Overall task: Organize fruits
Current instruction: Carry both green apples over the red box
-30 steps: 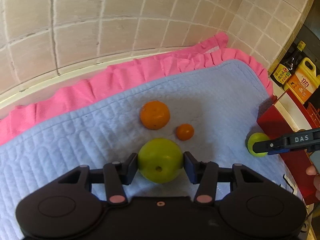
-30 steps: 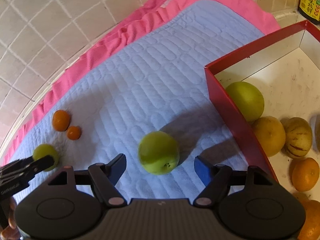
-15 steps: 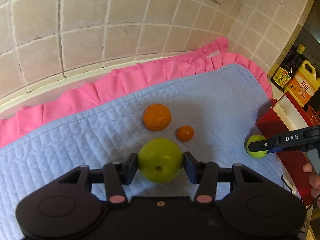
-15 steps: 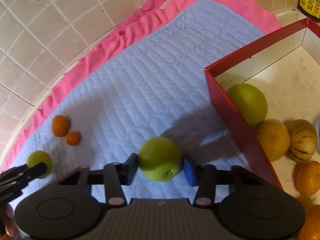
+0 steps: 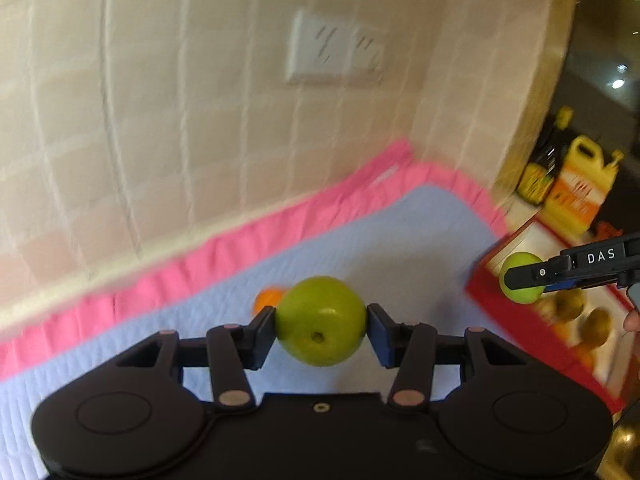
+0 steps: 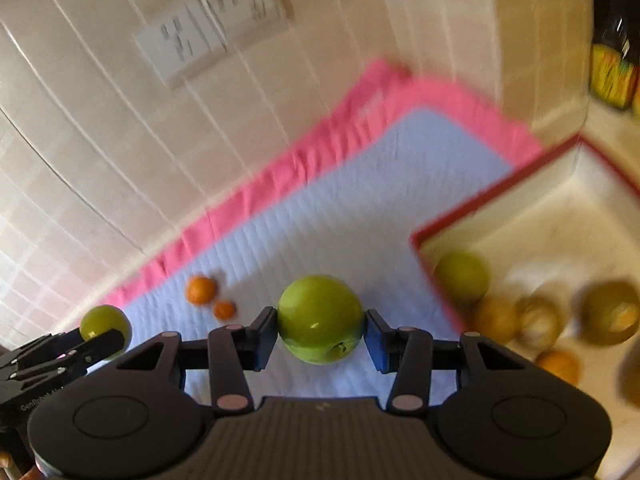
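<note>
My left gripper (image 5: 321,330) is shut on a green apple (image 5: 320,320), held above the blue quilted mat (image 5: 400,232). Behind it an orange (image 5: 269,298) peeks out on the mat. My right gripper (image 6: 320,334) is shut on a second green apple (image 6: 319,318), also lifted off the mat (image 6: 360,208). Each gripper shows in the other's view, the right (image 5: 520,278) at the far right over the red box (image 5: 492,292), the left (image 6: 106,330) at the lower left. A large orange (image 6: 201,290) and a small one (image 6: 223,309) lie on the mat.
The red-walled box (image 6: 472,216) at the right holds a green apple (image 6: 462,276), yellowish fruits (image 6: 496,320) and oranges (image 6: 558,364). A tiled wall with sockets (image 6: 212,32) stands behind the pink-frilled mat. Yellow bottles (image 5: 576,184) stand beyond the box. A fingertip (image 5: 632,322) shows at the right edge.
The right gripper closed on its apple, and both grippers rose off the mat with their apples. Both views tilted up toward the wall and are now blurred.
</note>
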Motion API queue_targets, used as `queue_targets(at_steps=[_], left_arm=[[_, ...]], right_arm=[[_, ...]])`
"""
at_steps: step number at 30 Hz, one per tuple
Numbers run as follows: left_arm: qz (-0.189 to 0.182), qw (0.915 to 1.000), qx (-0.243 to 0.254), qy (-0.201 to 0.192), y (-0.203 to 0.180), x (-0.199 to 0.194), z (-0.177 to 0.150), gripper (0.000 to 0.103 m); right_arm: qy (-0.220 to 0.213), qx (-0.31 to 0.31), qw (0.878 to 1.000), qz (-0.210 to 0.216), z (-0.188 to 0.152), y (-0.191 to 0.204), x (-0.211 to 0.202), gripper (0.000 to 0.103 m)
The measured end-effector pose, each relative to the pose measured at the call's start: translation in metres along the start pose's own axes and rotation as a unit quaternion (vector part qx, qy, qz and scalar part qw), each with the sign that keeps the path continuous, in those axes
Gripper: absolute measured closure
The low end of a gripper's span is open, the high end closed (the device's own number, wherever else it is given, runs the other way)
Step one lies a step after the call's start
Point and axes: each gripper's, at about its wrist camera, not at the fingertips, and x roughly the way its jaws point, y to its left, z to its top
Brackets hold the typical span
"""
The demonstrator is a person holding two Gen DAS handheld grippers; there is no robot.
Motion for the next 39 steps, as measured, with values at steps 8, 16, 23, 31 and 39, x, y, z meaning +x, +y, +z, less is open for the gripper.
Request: queue_targets(at_steps=[8, 16, 23, 31, 39], left_arm=[[-0.064, 0.9914, 0.059, -0.098, -0.081, -0.035, 0.06, 0.044], [-0.149, 0.9759, 0.105, -0.12, -0.177, -0.021, 0.097, 0.044], [-0.211, 0.964, 0.135, -0.089, -0.253, 0.028, 0.1, 0.044], [-0.242, 0.958, 0.153, -0.013, -0.305, 0.1, 0.096, 0.044], [-0.251, 0.9508, 0.169, 0.066, -0.323, 0.168, 0.073, 0.044]], right_arm=[[-0.128, 0.0, 0.992, -0.016, 0.022, -0.035, -0.116, 0.054], [-0.208, 0.039, 0.975, -0.073, 0.016, -0.099, -0.2, 0.054], [-0.186, 0.086, 0.973, -0.103, -0.001, -0.164, -0.205, 0.054], [-0.134, 0.159, 0.971, -0.118, -0.042, -0.221, -0.172, 0.054], [-0.028, 0.199, 0.975, -0.096, -0.089, -0.239, -0.102, 0.054]])
